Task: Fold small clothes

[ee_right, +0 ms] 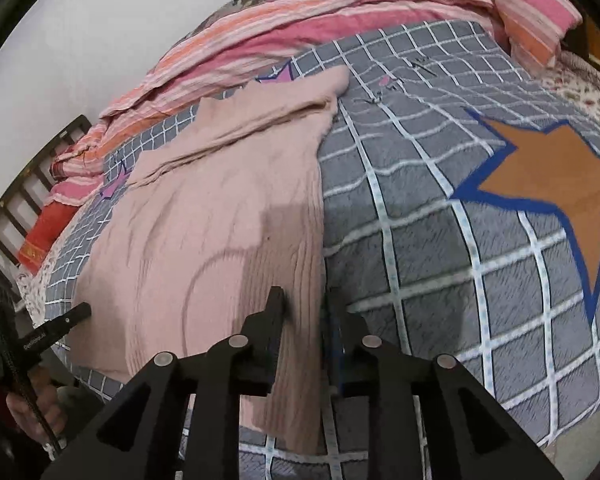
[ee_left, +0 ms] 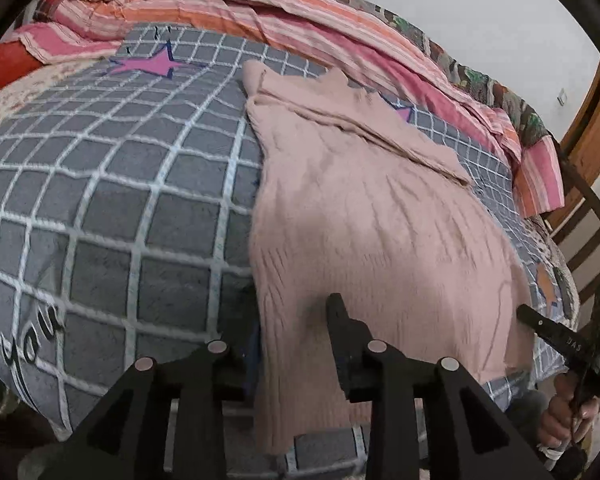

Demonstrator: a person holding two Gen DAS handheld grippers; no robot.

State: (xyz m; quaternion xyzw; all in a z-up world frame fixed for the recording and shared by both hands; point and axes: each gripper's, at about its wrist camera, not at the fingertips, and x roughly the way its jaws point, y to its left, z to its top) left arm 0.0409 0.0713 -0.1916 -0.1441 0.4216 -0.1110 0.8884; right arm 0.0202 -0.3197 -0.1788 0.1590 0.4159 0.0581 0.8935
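Observation:
A pale pink knit sweater [ee_left: 380, 220] [ee_right: 204, 208] lies flat on the bed, one sleeve [ee_left: 360, 128] folded across its chest. My left gripper [ee_left: 296, 308] is at the hem's left corner. Its right finger [ee_left: 336, 320] rests on top of the knit, the other is hidden under the edge, and cloth fills the gap. At the hem's right corner my right gripper [ee_right: 305, 300] holds ribbed fabric between its fingers [ee_right: 274, 320]. Each wrist view shows one finger of the other gripper [ee_left: 540, 326] [ee_right: 72, 320] at the far hem corner, with a hand [ee_left: 556, 416] on the handle.
The sweater lies on a grey checked blanket [ee_left: 140, 200] [ee_right: 420, 240] with star prints [ee_right: 552, 184]. A pink and orange striped quilt [ee_left: 260, 12] [ee_right: 300, 12] is bunched along the far side by the wall. Wooden slats [ee_left: 592, 240] [ee_right: 20, 188] stand at the bed's ends.

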